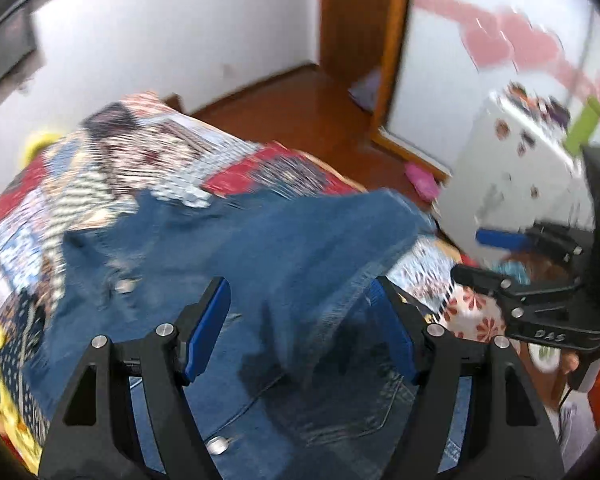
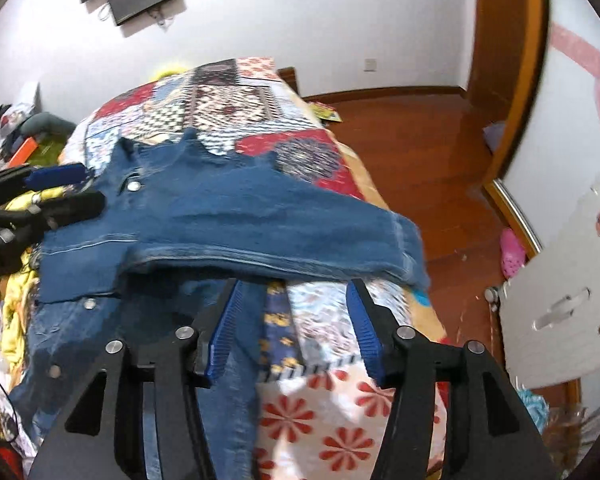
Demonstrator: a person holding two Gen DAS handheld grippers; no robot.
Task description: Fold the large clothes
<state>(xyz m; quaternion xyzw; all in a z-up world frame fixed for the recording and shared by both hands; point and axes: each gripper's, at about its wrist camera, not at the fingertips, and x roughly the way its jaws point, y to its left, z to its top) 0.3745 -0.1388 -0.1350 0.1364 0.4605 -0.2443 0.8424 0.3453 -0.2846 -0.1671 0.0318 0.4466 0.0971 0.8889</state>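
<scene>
A blue denim jacket [image 2: 220, 216] lies on a bed with a patchwork quilt [image 2: 236, 100]. In the right wrist view the jacket fills the middle of the frame. One part is folded across and sticks out to the right, over the edge of the bed. It has small shiny buttons [image 2: 133, 186].

The right tongs [image 2: 296, 304] sit at the bottom middle of that view. Their two blue pads [image 2: 226, 320] are wide apart and hold nothing. The folded edge of the jacket is just above their tips. Between the pads, the quilt shows, with red flowers on white.

The left tongs [image 1: 300, 300] sit at the bottom of the left wrist view. They are wide too, with nothing pinched between them. The jacket [image 1: 260, 248] lies under and in front of them, and a raised fold of denim runs between the two blue pads [image 1: 204, 332]. This view is blurry.

Each pair of tongs also shows in the other view. The right tongs are at the right edge of the left wrist view. The left tongs are at the left edge of the right wrist view, next to the jacket's collar end.

The floor [image 2: 412, 136] is brown wood. A white cupboard [image 2: 560, 280] stands at the right.
</scene>
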